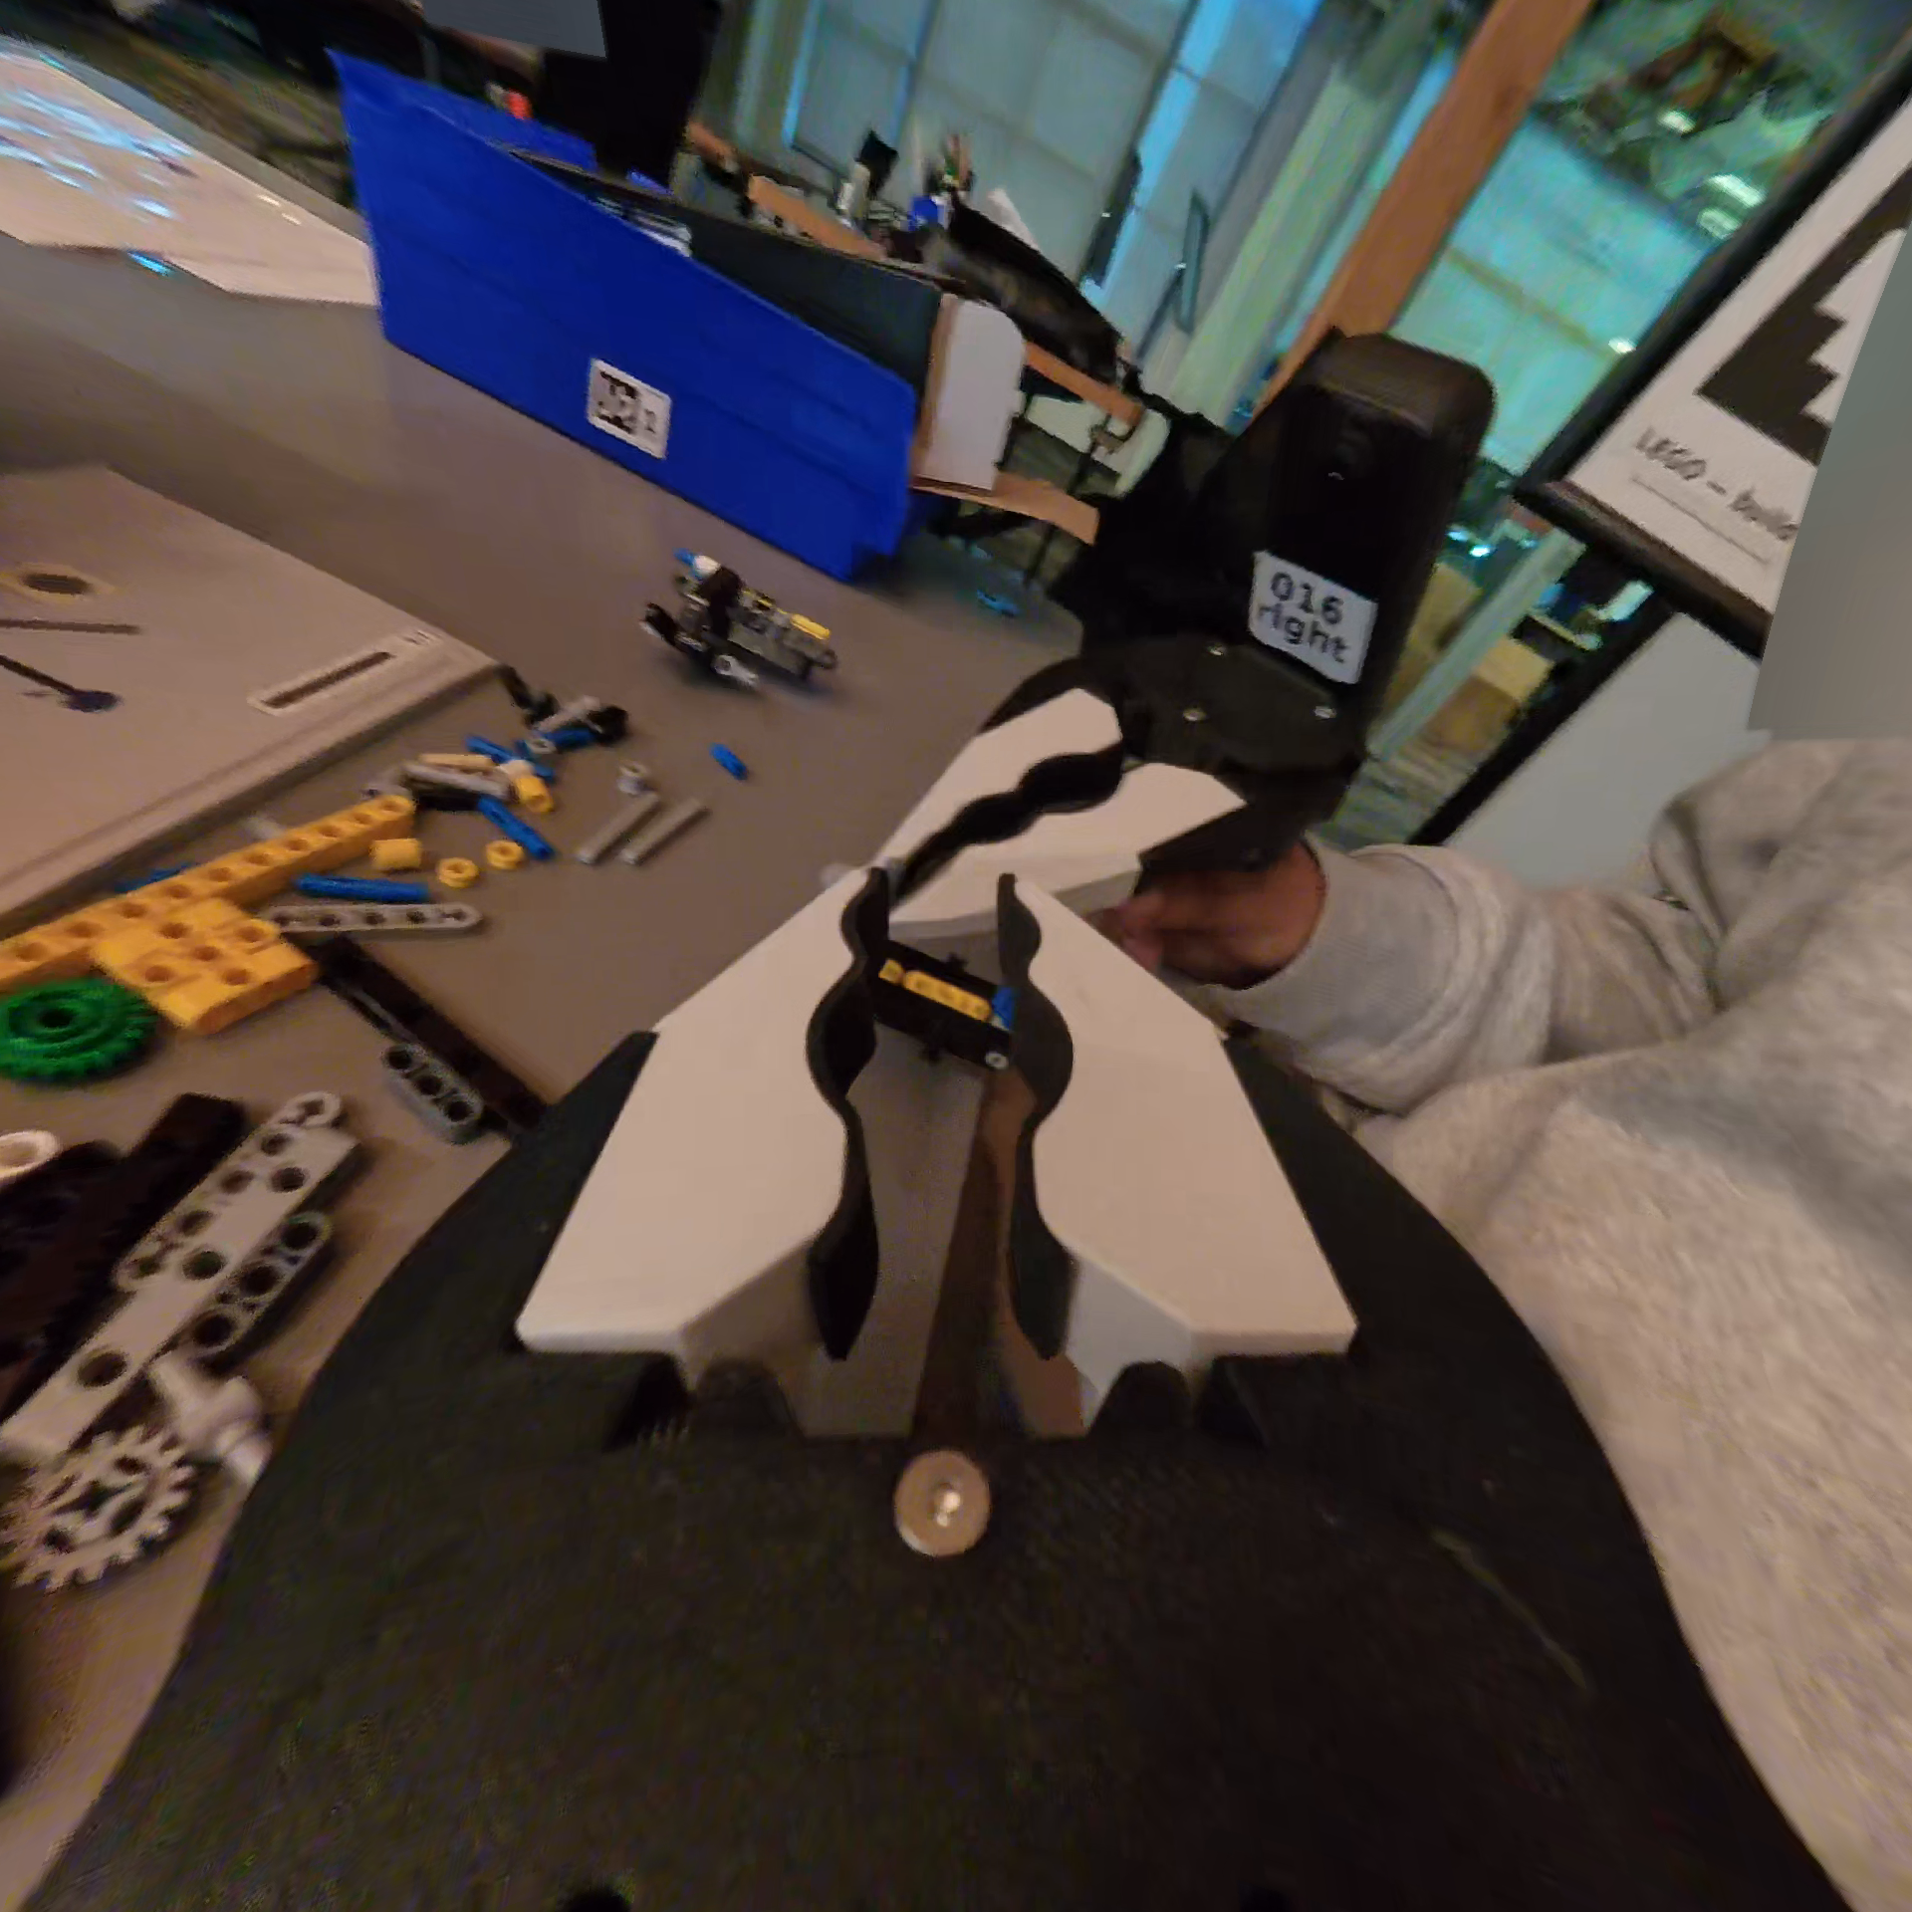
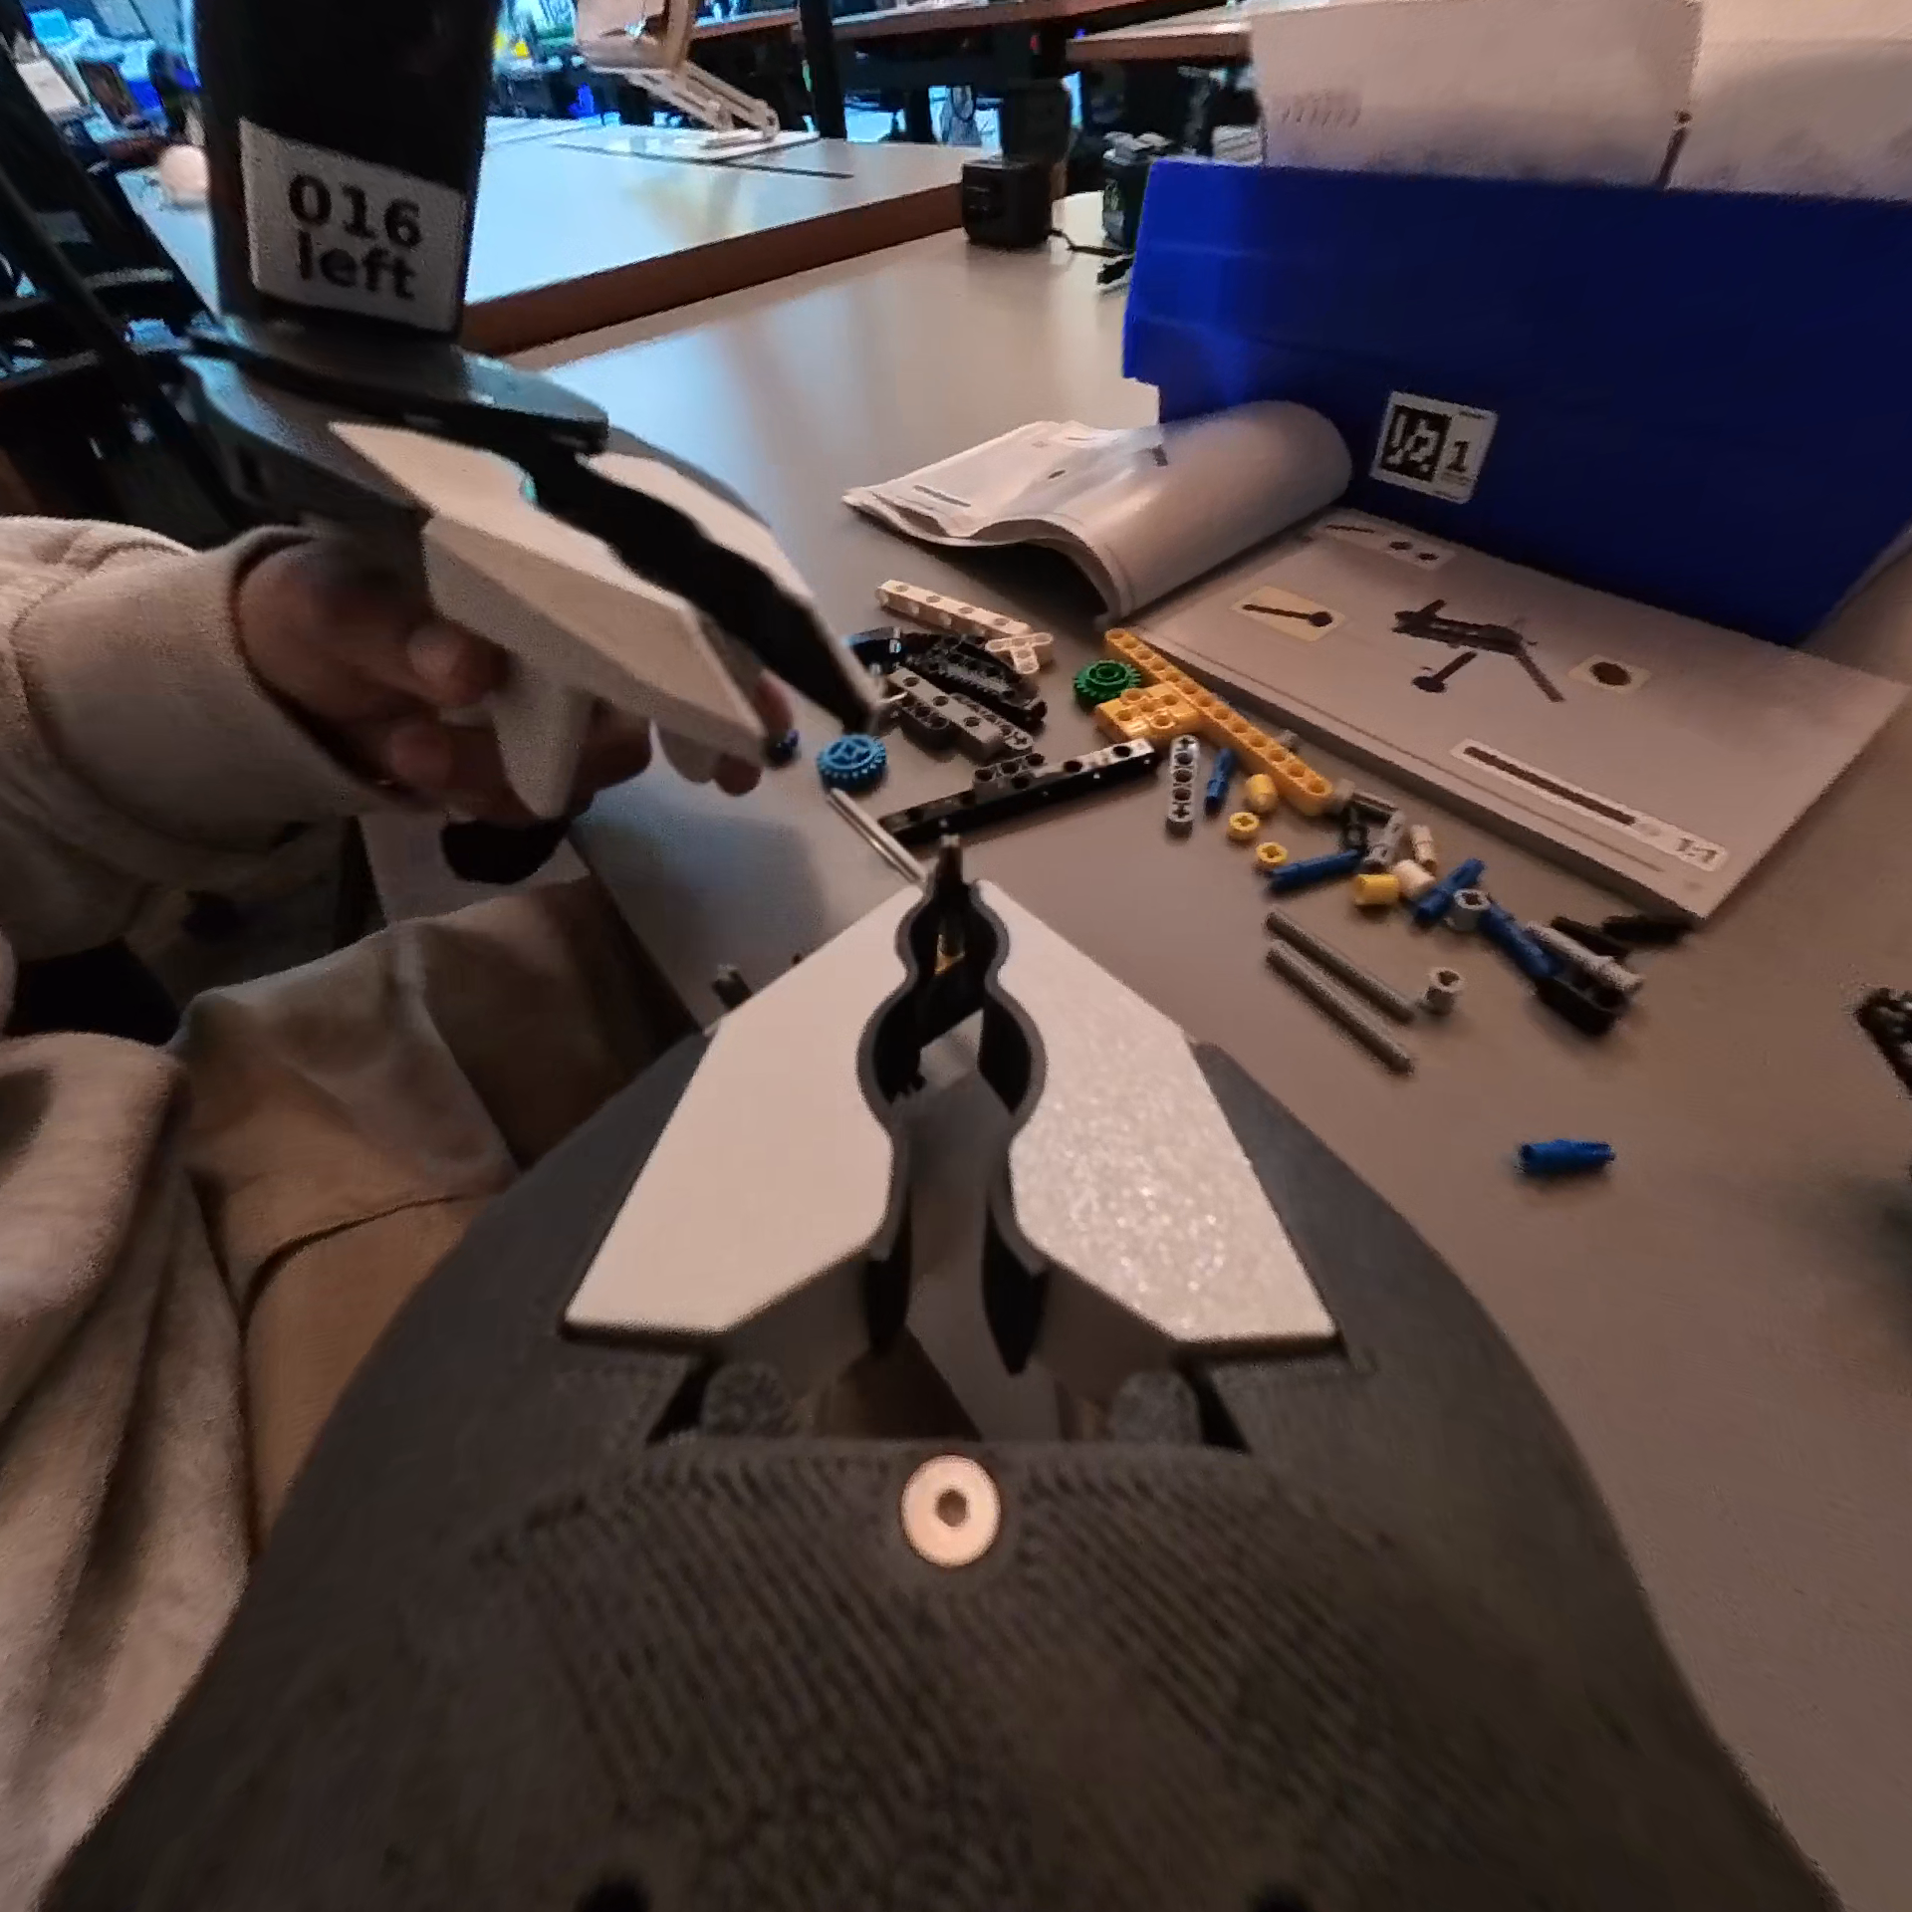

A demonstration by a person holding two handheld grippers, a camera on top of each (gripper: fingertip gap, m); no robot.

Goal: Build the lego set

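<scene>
My right gripper (image 2: 949, 882) is shut on a small black Lego piece (image 2: 945, 936) with yellow bits, which pokes out past its tips. In the left wrist view this gripper (image 1: 910, 861) reaches in from the upper right. My left gripper (image 1: 939, 895) has its jaws partly apart. The black piece with yellow and blue pins (image 1: 936, 998) shows in the gap just behind its tips, and I cannot tell if the pads touch it. In the right wrist view the left gripper (image 2: 864, 714) hovers over the loose parts, just beyond the right gripper's tips.
Loose parts lie on the grey table: yellow beams (image 1: 186, 931), a green gear (image 1: 67, 1029), a blue gear (image 2: 854, 760), grey axles (image 2: 1335, 983) and black beams (image 2: 1024, 786). A small built assembly (image 1: 740, 626) stands before a blue bin (image 2: 1552, 310). Open instruction booklet (image 2: 1500, 704). My two grippers' fingertips are within a few centimetres of each other.
</scene>
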